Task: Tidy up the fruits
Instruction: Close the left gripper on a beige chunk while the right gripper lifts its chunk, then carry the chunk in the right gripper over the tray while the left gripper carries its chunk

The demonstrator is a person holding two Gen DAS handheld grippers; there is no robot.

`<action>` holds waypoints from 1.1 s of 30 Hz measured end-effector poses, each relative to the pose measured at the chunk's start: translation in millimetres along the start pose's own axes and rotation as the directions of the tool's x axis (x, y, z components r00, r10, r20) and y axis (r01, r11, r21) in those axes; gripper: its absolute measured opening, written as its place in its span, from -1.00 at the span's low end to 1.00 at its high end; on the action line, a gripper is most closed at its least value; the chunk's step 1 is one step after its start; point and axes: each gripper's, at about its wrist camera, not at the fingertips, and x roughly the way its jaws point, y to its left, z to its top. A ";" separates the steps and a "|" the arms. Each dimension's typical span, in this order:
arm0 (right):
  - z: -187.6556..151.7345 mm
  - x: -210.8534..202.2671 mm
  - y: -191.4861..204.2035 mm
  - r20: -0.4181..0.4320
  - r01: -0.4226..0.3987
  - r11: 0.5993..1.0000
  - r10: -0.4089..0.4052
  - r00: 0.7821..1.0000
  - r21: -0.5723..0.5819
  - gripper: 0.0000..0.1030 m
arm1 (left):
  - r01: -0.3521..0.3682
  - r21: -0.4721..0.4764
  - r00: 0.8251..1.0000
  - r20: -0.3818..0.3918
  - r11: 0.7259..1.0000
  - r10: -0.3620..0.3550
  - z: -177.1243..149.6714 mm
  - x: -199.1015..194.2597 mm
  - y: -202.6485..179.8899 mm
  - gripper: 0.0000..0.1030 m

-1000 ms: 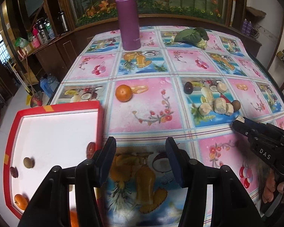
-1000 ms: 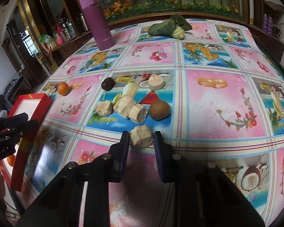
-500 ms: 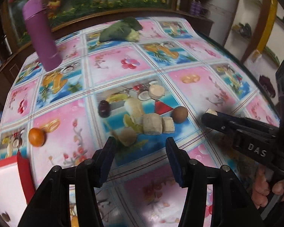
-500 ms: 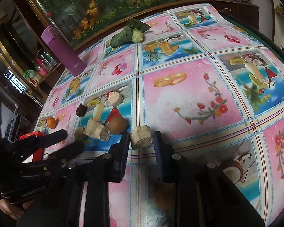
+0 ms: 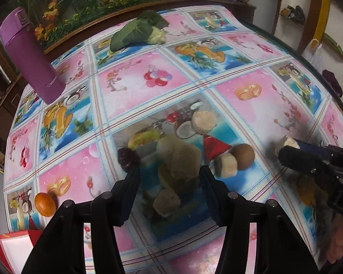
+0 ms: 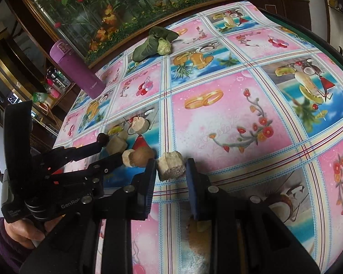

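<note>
My left gripper (image 5: 170, 178) stands open just over a pile of beige root chunks (image 5: 178, 155), its fingers either side of them. A dark date-like fruit (image 5: 128, 158) lies by its left fingertip. A brown round fruit (image 5: 245, 156) and a cut chunk (image 5: 226, 165) sit just right of it. An orange (image 5: 44, 204) rests far left. My right gripper (image 6: 171, 175) is shut on a beige chunk (image 6: 171, 165) held a little above the cloth. In the left wrist view that gripper (image 5: 288, 147) comes in from the right. The left gripper (image 6: 108, 151) shows at the pile in the right wrist view.
A purple flask (image 5: 29, 54) stands at the back left and a leafy cabbage (image 5: 141, 30) lies at the back. A red tray (image 5: 9, 248) corner shows at the lower left. The patterned tablecloth (image 6: 228, 125) drops off at the right edge. A hand (image 6: 22, 230) holds the left gripper.
The left gripper swung right from over the red tray to the chunk pile, staying open. The right gripper kept its chunk and moved away to the right of the pile.
</note>
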 end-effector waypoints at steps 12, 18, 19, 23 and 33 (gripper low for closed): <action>0.5 -1.3 0.0 0.006 -0.005 1.000 0.004 1.000 0.001 -0.45 | 0.083 -0.067 0.997 0.008 0.994 -0.083 12.1 11.0 -0.2 -0.51; 0.0 -2.6 1.0 0.016 -0.006 1.000 0.006 1.000 -0.006 -0.45 | 0.060 -0.122 0.997 0.061 0.991 -0.053 0.1 -10.3 3.2 -0.51; -0.4 -2.9 1.9 0.019 -0.008 1.000 0.008 1.000 -0.012 -0.45 | 0.056 -0.135 0.996 0.081 0.989 -0.045 -4.2 -20.9 5.3 -0.51; -4.1 -7.2 15.0 0.053 -0.004 0.997 0.008 0.999 -0.078 -0.45 | 0.003 -0.194 0.989 0.148 0.981 0.027 -28.4 -65.7 16.5 -0.51; -24.1 -28.4 43.0 0.126 -0.080 0.994 0.090 0.988 -0.080 -0.45 | -0.061 -0.334 0.960 0.238 0.941 0.147 -112.9 -140.3 39.9 -0.51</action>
